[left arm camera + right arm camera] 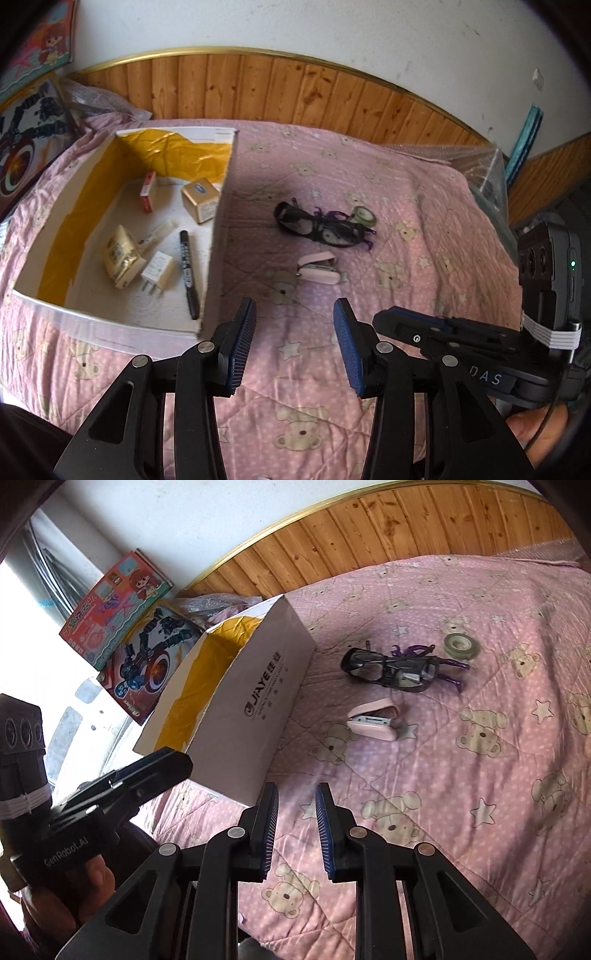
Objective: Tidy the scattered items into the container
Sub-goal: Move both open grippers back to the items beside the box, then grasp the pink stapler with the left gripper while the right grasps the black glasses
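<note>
Looking down your left gripper (294, 341) first: the jaws stand wide apart with nothing between them, just pink bedspread (406, 206) showing through the gap. Your right gripper (296, 830) has its jaws set narrower, also with nothing in them, only quilt behind.

Next thing out from both sets of fingers is the pink stapler (320, 268). In the left wrist view it sits just above and slightly right of the gap; in the right wrist view it's up and to the right, around the middle of the frame. Its long axis runs roughly left-to-right across both views, tilted a bit down to the right, so it lies crosswise to your fingers. I'd say either hand could take it, but the left jaws line up on it more squarely.

A bit farther up sit the black glasses (318, 227), tangled with some purple bits, long axis also sideways. Touching or just beside their right end is the roll of tape (364, 215).

The cardboard box (218, 236) fills the left half of the left wrist view, its near white wall just left of your left fingertips. A marker (188, 273), a white charger (157, 273) and a few small packets already lie inside. So the leftovers all lie right of the box.
</note>
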A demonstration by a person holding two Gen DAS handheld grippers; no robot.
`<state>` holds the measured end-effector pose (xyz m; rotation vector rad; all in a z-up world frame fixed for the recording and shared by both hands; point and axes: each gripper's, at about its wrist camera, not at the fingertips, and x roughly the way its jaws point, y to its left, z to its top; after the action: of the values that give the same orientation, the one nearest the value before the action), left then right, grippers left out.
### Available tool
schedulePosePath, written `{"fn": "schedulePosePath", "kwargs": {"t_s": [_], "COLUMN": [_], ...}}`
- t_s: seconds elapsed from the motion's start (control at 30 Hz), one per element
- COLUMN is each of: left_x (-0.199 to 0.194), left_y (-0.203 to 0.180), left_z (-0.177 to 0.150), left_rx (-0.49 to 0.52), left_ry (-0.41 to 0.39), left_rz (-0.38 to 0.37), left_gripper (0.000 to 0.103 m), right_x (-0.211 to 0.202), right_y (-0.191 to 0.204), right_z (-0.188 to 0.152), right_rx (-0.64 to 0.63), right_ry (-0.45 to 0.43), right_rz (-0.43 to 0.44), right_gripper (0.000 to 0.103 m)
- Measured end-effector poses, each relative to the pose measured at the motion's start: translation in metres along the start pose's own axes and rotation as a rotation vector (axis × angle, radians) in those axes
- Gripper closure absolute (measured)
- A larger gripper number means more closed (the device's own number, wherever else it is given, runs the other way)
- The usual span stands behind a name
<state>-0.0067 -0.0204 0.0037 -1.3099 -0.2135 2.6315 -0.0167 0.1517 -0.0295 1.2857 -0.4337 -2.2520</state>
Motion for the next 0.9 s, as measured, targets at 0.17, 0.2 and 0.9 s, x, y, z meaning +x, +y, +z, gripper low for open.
{"fn": "schedulePosePath", "kwargs": {"t_s": [0.17,0.2,0.9], "left_x": [0.034,0.041,0.173], "left_y": [-0.019,-0.022,0.006], "left_z": [0.008,0.010,0.003], "left_rx": [0.027,0.026,-0.091], "left_ry": [0.047,0.056,0.168], "left_rz": [-0.029,-0.032,0.064], "left_gripper": [0.054,0.053,0.046], "right_x": [-0.009,-0.010,0.025], "right_y": [-0.022,-0.025,-0.091], "right_z": [0.010,0.012,0.072], "right_rx": [0.024,0.021,-0.024], "right_ry": [-0.017,-0.019,0.043], "right_rz": [-0.020,-0.025,-0.104], "right_gripper": [0.080,0.080,0.065]}}
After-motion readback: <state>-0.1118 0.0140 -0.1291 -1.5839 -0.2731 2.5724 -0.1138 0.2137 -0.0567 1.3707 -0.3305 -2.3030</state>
